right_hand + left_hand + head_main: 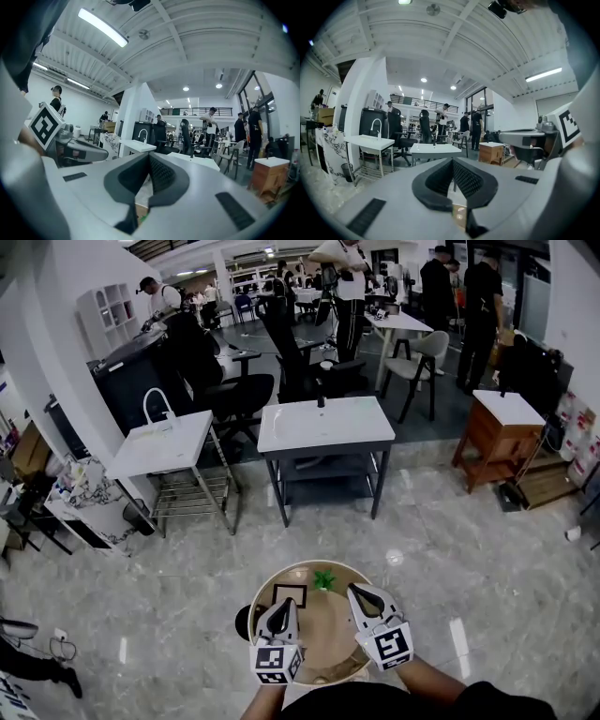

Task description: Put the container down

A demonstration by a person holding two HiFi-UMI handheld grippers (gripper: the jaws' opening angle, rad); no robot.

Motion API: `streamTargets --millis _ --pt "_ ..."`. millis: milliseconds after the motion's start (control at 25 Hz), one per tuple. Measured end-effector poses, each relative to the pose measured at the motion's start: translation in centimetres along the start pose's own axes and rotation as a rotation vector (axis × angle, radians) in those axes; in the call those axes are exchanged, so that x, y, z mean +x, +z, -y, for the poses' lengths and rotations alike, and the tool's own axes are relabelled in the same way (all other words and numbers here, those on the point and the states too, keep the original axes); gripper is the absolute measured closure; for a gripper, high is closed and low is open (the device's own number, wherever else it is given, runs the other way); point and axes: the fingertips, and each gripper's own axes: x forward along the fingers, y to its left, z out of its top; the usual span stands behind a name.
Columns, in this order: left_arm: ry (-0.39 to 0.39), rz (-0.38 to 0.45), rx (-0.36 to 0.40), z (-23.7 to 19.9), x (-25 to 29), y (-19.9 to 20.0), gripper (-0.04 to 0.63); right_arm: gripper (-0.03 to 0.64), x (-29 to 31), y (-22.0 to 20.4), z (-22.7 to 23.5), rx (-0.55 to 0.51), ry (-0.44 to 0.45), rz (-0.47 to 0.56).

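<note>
Nearest, low in the head view: left gripper [282,609] and right gripper [363,597] side by side, marker cubes toward the camera, both pointing forward. Left jaws pressed together with nothing between them; right jaws likewise closed and empty (each gripper view shows the dark pads meeting). Directly beneath both, a round tan container [323,638], not gripped by either, above the pale marble floor [487,559]; what it rests on not discernible. Inside it, a small green item [324,579] by the far rim and a black square outline [290,593] to its left, partly covered by the left gripper. Farther off, a white-topped table [325,423], a sink stand [159,442], a wooden cabinet [497,437].
</note>
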Motion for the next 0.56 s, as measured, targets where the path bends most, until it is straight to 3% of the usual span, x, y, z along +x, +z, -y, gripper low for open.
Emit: streamTargets --millis 560 --pt "0.012 -0.006 -0.005 0.99 -0.67 0.35 0.601 0.618 -1.05 0.12 0.34 -0.010 0.012 0.026"
